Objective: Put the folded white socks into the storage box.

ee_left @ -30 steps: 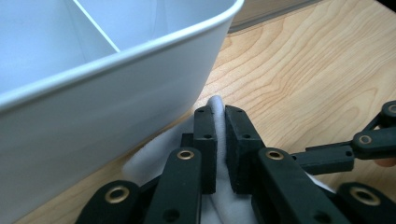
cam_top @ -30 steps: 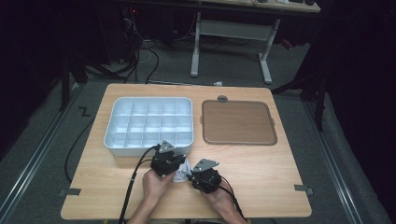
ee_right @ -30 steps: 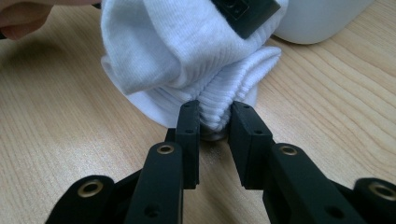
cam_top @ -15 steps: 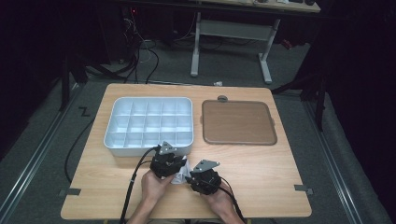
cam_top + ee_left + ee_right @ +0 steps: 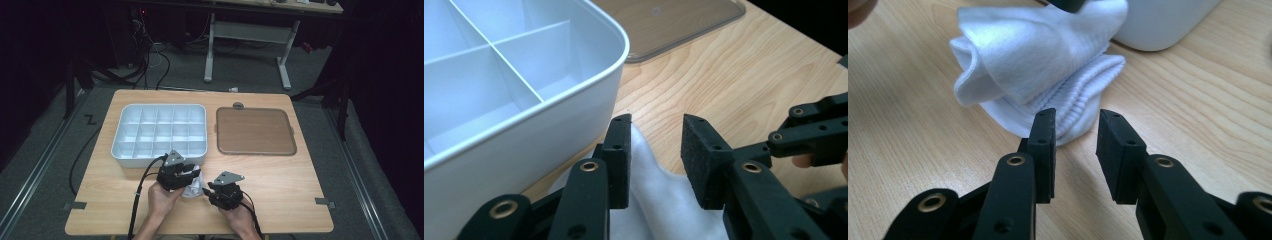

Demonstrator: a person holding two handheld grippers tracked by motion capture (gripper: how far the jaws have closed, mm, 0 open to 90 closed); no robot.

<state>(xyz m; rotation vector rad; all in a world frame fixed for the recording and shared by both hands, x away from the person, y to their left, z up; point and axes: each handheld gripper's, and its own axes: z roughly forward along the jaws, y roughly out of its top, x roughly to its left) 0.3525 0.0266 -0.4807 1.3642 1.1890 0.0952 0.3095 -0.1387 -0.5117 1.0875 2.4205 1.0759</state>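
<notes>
Basically unchanged: left gripper (image 5: 192,175) and right gripper (image 5: 207,191), both with jaws parted, flank white sock (image 5: 1038,75) beside divided tray (image 5: 130,150).

No text, label, brand or number could be read on anything; the tray (image 5: 131,150), the lid (image 5: 255,131), the sock (image 5: 1038,75) and the table (image 5: 280,175) all bore plain surfaces

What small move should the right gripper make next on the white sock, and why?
Probably ease the right gripper forward and close. Its jaws stand open just short of the white sock's ribbed edge, while the left gripper, also open, straddles the sock's other end beside the white tray.
</notes>
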